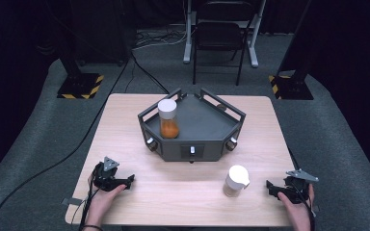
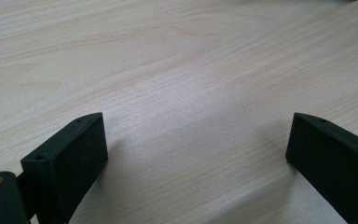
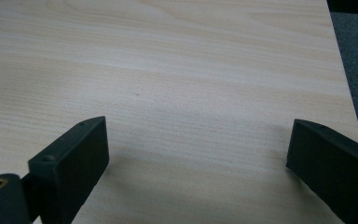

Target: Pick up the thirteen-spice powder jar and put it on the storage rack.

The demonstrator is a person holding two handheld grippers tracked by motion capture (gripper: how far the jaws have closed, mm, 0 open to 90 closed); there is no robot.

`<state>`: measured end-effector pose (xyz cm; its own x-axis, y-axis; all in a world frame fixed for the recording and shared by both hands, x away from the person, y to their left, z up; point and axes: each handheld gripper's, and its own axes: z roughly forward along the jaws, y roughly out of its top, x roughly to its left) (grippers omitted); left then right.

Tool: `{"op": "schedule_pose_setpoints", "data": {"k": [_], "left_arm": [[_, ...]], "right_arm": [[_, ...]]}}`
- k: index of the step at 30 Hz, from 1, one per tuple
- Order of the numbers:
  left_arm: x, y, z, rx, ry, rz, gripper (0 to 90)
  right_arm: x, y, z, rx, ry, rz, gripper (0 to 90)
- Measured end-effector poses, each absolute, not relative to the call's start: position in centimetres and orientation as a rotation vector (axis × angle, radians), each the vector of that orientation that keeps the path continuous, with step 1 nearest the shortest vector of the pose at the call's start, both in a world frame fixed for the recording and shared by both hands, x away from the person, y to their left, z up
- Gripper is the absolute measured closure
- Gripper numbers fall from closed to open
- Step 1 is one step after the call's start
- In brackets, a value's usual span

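While both tongs, left and right, rest open and empty on the tabletop, the white-capped jar stands near the right one; reaching and centring for a grip likely comes next.

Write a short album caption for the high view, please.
Two hand-held grippers, left and right, rest open on a wooden table near a white-lidded jar.
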<state>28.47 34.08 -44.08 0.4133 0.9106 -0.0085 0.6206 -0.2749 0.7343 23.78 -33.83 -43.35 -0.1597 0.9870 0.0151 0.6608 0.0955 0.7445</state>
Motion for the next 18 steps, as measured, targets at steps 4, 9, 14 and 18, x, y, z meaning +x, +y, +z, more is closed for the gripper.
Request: {"op": "schedule_pose_setpoints", "data": {"k": [4,9,14,18], "left_arm": [[28.5,34.1,-44.1,2.003,1.296,0.557,5.1],[28.5,34.1,-44.1,2.003,1.296,0.557,5.1],[28.6,34.1,-44.1,2.009,1.291,0.556,4.7],[28.6,34.1,-44.1,2.009,1.291,0.555,4.6]], "right_arm": [[23.4,-33.9,-43.1,1.602,1.871,0.873,4.6],[22.9,-33.7,-42.8,1.593,1.843,0.907,5.1],[22.4,-33.6,-42.3,1.580,1.831,0.954,5.3],[22.3,-33.5,-41.9,1.573,1.835,0.977,5.9]]}}
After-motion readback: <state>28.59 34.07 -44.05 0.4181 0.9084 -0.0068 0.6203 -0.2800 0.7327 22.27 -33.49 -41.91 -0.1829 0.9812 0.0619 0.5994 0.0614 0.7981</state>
